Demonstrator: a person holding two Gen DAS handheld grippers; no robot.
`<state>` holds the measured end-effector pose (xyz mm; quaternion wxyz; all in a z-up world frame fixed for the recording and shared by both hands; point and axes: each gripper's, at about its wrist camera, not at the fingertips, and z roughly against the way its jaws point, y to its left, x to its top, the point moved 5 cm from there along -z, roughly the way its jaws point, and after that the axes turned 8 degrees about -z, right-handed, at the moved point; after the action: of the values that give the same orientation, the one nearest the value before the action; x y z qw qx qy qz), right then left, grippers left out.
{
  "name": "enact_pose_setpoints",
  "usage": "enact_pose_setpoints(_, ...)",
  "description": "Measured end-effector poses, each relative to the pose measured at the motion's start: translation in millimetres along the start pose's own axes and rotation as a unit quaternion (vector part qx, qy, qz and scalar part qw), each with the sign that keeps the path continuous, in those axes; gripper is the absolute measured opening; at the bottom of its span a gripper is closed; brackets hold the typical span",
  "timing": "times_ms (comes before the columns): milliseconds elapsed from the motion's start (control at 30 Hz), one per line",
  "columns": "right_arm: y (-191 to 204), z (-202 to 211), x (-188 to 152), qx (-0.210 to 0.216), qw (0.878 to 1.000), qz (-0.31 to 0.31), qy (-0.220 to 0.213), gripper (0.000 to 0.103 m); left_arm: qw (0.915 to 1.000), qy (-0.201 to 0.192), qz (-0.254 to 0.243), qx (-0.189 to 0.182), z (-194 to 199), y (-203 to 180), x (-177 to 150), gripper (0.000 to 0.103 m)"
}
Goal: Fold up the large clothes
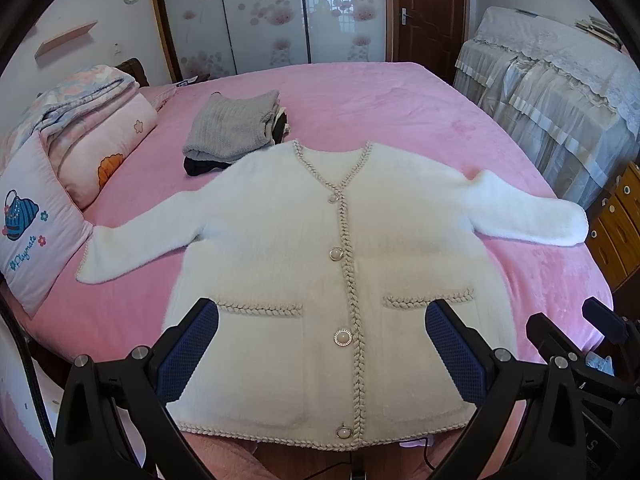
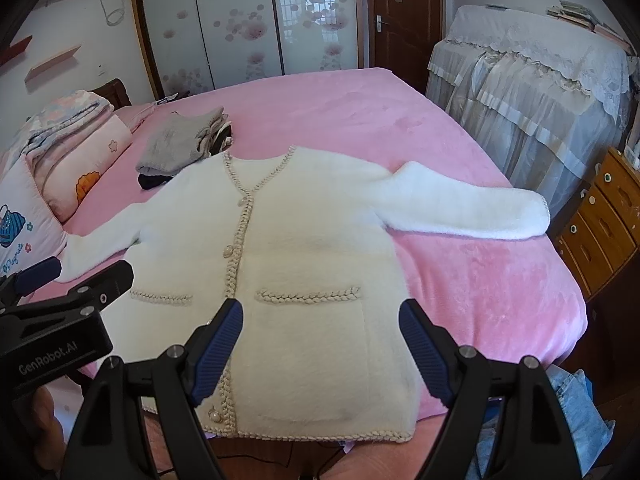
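1. While the left claw [image 1: 322, 344] hangs wide and empty over the hem, the white cardigan [image 1: 280, 240] lies flat on the pink bed [image 1: 400, 108], sleeves spread toward 3 and 9 o'clock.
2. Seen from the right claw [image 2: 320, 338], also wide and empty, a folded grey pile [image 2: 176, 144] sits at 11 o'clock.

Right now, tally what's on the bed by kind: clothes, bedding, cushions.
White cardigan, spread flat: 1
Stack of folded clothes, grey knit on top, count within it unclear: 1
Folded floral quilt: 1
Pillow with a blue bag print: 1
Total: 4 on the pink bed
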<state>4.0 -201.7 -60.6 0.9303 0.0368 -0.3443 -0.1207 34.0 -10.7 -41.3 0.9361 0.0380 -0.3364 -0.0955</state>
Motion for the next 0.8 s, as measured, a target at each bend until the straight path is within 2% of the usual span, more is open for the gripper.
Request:
enact_pose_setpoints(333, -14.0, -13.0, 2.6, 0.009, 1.0, -0.011, 0.006, 0.081, 0.9999, -0.008, -0.005, -0.01, -8.8, -10.1, 13.9, 0.103)
enact_pose_setpoints(533, -25.3, -24.2, 4.6, 0.01, 1.0, -0.01, 0.004, 0.081, 0.9999, 0.002, -0.01, -0.013, -21.7, -22.8, 21.3, 0.103)
enact_pose_setpoints(667, -35.5, -33.1, 9.4, 0.011, 1.0, -0.012, 0.004, 0.081, 0.999, 0.007, -0.017, -0.042, -33.6, -35.3, 33.2, 0.103)
enact_pose_setpoints(800, -55.8, -41.2, 20.3, 0.028, 0.999, -0.03, 0.001, 0.081, 0.9964, -0.034, -0.026, -0.074, -33.3, -46.6, 59.4, 0.103)
